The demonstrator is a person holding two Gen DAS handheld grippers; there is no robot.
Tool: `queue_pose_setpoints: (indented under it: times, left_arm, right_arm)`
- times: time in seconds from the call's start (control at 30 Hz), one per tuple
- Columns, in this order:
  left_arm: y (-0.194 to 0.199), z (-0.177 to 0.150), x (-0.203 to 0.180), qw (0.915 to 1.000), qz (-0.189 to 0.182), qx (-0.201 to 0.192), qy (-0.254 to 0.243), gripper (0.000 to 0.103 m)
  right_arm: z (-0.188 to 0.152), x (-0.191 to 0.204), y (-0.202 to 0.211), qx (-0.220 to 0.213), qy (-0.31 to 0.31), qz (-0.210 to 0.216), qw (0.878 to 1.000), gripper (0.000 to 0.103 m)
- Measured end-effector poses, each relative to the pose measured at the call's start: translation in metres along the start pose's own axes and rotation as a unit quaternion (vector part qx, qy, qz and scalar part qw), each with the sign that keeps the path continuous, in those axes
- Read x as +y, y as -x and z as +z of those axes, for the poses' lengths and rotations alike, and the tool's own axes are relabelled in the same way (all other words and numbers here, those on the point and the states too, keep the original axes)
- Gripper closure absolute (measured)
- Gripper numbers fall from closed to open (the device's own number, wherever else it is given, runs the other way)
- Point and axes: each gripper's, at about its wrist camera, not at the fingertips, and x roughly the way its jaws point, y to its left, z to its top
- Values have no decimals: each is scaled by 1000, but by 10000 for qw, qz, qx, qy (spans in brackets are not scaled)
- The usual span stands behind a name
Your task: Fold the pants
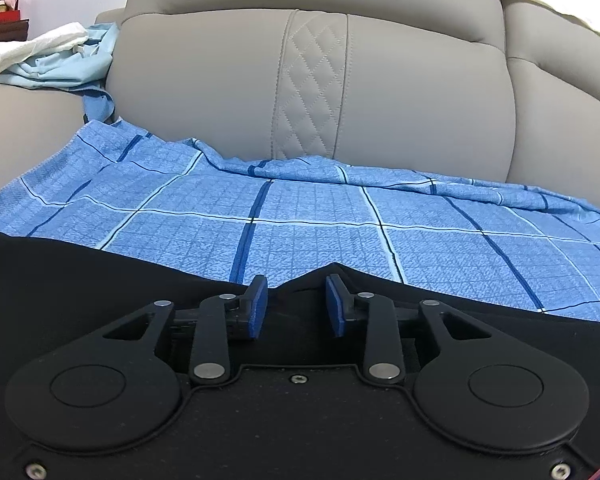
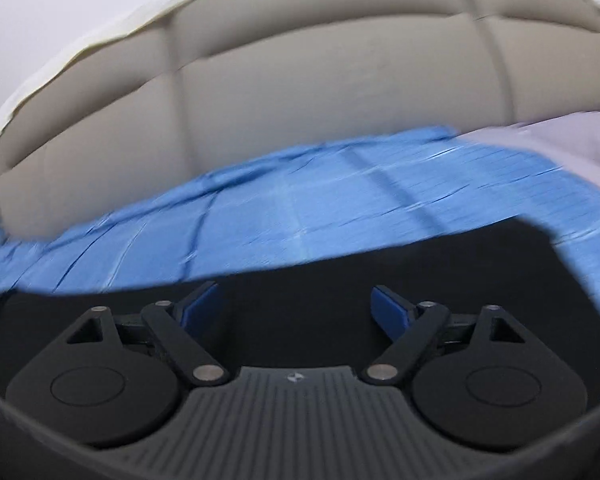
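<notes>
The black pants (image 1: 80,280) are laid flat along the front edge of the sofa seat, on top of a blue checked sheet (image 1: 320,216) that is spread back to the grey backrest (image 1: 220,88). In the left wrist view, the left tool (image 1: 296,306) is held low over the pants' far edge, its blue pads (image 1: 260,308) parted a little, with a small raised peak of black cloth seen between them; no pad is seen pressing on it. In the right wrist view, blurred throughout, the right tool (image 2: 296,304) is spread wide over the pants (image 2: 300,280), nothing pinched. A pale blue cloth (image 1: 68,64) and a white one (image 1: 32,48) are heaped at the sofa's left arm.
</notes>
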Motion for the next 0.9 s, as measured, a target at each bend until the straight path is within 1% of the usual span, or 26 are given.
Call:
queue_pose_setpoints:
  times: [0.03, 0.07, 0.1, 0.13, 0.17, 0.2, 0.27, 0.3, 0.33, 0.37, 0.4, 0.47, 0.53, 0.6, 0.67, 0.7, 0.77, 0.87, 0.9]
  left_arm:
    - [0, 0, 0, 10000, 13, -1, 7, 69]
    - [0, 0, 1, 10000, 30, -1, 19, 67]
    - [0, 0, 1, 10000, 61, 6, 47, 64]
    - [0, 0, 3, 10000, 51, 7, 76, 63]
    - [0, -1, 4, 9999, 27, 9, 103, 63]
    - [0, -1, 5, 9999, 28, 11, 125, 60]
    - [-1, -1, 6, 9999, 42, 10, 144, 59]
    - [0, -1, 5, 9999, 48, 7, 136, 59]
    - [0, -1, 5, 9999, 69, 5, 123, 59]
    - [0, -1, 5, 9999, 84, 1, 108, 58]
    - [0, -1, 4, 9999, 107, -2, 90, 58]
    - [0, -1, 2, 9999, 152, -8, 60, 57]
    - [0, -2, 1, 9998, 179, -14, 39, 56]
    - [0, -2, 1, 9998, 194, -16, 39, 55]
    - [0, -2, 0, 9998, 210, -17, 38, 55]
    - [0, -2, 0, 9997, 224, -19, 31, 54]
    - [-1, -2, -1, 9997, 262, -22, 3, 53]
    - [-1, -2, -2, 9995, 320, -28, -33, 51]
    - [-1, -2, -2, 9995, 325, -28, -33, 51]
  right_arm:
    - [-2, 5, -3, 67, 77, -88, 9999, 14]
    - [-2, 7, -5, 37, 233, -195, 9995, 14]
    - [0, 5, -7, 41, 350, -343, 9988, 14]
    - [2, -1, -10, 35, 373, -536, 9979, 15]
    - [4, -12, -11, 15, 306, -815, 9962, 15]
    - [7, -23, -11, -19, 192, -1060, 9942, 15]
    - [12, -46, -10, -118, -84, -1753, 9844, 15]
    - [13, -53, -7, -158, -184, -2005, 9794, 19]
    - [13, -58, 1, -238, -323, -2115, 9766, 19]
    - [13, -58, 10, -372, -504, -2314, 9708, 18]
    - [10, -58, 23, -602, -685, -2460, 9650, 17]
    - [2, -59, 56, -1095, -1035, -2314, 9611, 14]
    - [-11, -57, 85, -1442, -1430, -2423, 9487, 13]
    - [-32, -55, 105, -1638, -1790, -2567, 9355, 13]
    - [-56, -52, 117, -1677, -2092, -2697, 9249, 13]
    - [-68, -49, 120, -1662, -2168, -2839, 9191, 12]
    - [-81, -46, 117, -1596, -2270, -3171, 9069, 10]
    - [-88, -53, 109, -1459, -2542, -3213, 9005, 9]
    - [-88, -58, 106, -1411, -2590, -3186, 9008, 9]
